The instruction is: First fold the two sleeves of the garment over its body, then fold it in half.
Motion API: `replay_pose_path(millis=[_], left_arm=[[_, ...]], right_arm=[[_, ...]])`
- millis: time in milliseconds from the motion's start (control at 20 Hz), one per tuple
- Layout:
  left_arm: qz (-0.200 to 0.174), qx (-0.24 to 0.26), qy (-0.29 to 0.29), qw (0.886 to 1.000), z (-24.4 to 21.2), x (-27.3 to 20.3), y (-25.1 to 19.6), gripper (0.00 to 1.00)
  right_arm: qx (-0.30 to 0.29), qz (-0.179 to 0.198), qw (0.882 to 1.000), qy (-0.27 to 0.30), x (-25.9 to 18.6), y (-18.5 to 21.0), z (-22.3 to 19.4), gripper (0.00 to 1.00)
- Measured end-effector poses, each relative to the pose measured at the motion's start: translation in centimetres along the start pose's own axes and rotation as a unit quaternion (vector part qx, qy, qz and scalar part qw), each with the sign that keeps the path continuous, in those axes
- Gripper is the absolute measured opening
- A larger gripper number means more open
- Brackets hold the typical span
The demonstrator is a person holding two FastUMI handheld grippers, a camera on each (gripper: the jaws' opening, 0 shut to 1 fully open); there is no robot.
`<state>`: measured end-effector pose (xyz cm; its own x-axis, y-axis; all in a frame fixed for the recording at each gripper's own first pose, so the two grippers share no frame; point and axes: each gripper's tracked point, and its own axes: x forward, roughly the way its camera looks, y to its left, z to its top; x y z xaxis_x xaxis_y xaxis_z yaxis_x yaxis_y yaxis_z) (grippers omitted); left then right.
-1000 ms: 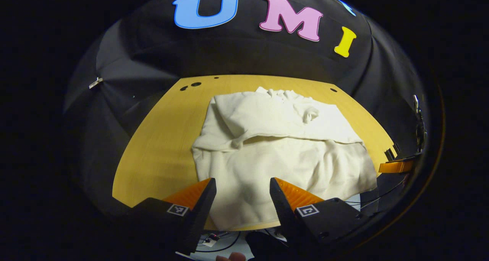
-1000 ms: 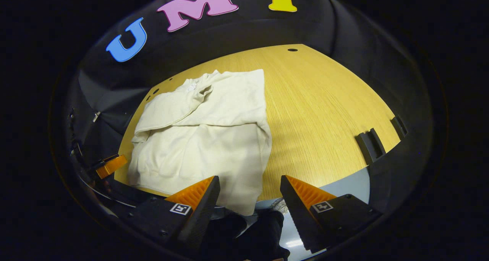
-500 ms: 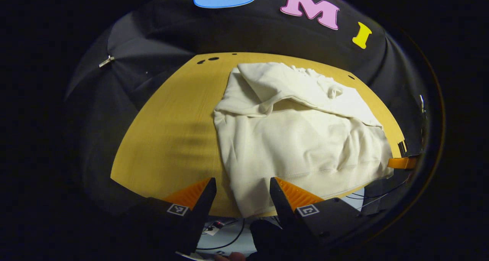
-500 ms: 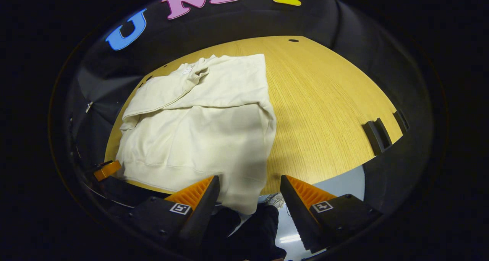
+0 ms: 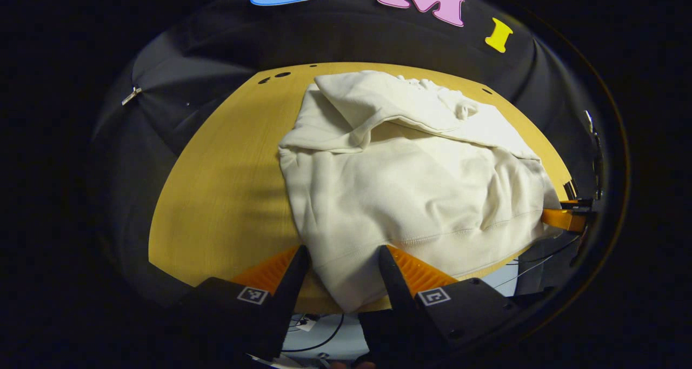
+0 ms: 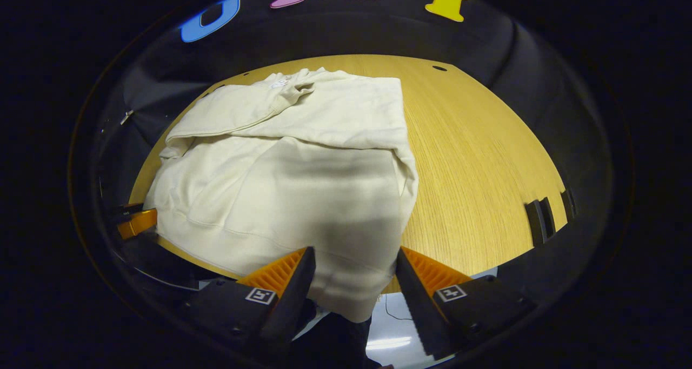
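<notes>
Cream garment (image 5: 411,180) lies on the wooden table (image 5: 216,196), sleeves folded across its chest, hem hanging off the 6 o'clock edge. Your left gripper (image 5: 340,263) straddles one hem corner, jaws released. Your right gripper (image 6: 354,266) straddles the other corner, likewise spread.

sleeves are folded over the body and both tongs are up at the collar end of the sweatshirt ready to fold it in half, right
Not quite: the tongs are at the hem end, not the collar. In the left gripper view the left tongs straddle a hem corner of the sweatshirt; in the right gripper view the right tongs straddle the other. The collar lies at the far end. The sleeves are folded over the body.
</notes>
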<state>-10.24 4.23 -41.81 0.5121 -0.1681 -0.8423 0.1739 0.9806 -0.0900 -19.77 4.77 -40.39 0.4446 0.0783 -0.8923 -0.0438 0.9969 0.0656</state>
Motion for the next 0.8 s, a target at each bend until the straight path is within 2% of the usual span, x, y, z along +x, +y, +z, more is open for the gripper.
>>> replay_pose_path(millis=[50,100,150,200,250,300,450,500,800], left_arm=[[-0.015,0.013,0.001,1.0,0.0,0.1,-0.7,0.81],[-0.032,0.021,-0.002,0.999,0.4,0.2,-1.2,0.6],[-0.037,0.015,-0.003,0.999,0.8,0.3,-1.3,0.39],[-0.042,0.006,0.001,0.999,1.0,0.4,-1.4,0.18],[-0.048,-0.003,0.006,0.999,1.1,0.5,-1.3,0.14],[-0.051,-0.012,0.01,0.999,1.3,0.3,-1.2,0.09],[-0.048,-0.024,0.009,0.999,1.8,-0.6,-0.8,0.07],[-0.049,-0.027,0.001,0.998,2.4,-1.1,-0.7,0.07],[-0.065,-0.043,-0.065,0.995,9.0,-4.3,-1.2,0.07]], right_arm=[[0.001,0.009,1.0,-0.003,0.3,0.5,0.1,0.76],[0.006,0.019,1.0,0.0,0.3,1.1,0.0,0.71],[0.015,0.019,1.0,0.005,0.4,1.5,0.0,0.42],[0.016,0.014,1.0,0.008,0.3,1.4,0.1,0.3],[0.016,0.014,1.0,0.011,0.3,1.6,0.1,0.22],[0.027,0.018,0.999,0.016,0.2,1.7,0.1,0.22],[0.076,0.026,0.997,0.011,-0.8,1.5,0.9,0.21],[0.089,0.03,0.996,0.006,-1.3,1.5,1.5,0.1],[0.099,0.057,0.992,-0.057,-4.2,3.6,7.8,0.09]])
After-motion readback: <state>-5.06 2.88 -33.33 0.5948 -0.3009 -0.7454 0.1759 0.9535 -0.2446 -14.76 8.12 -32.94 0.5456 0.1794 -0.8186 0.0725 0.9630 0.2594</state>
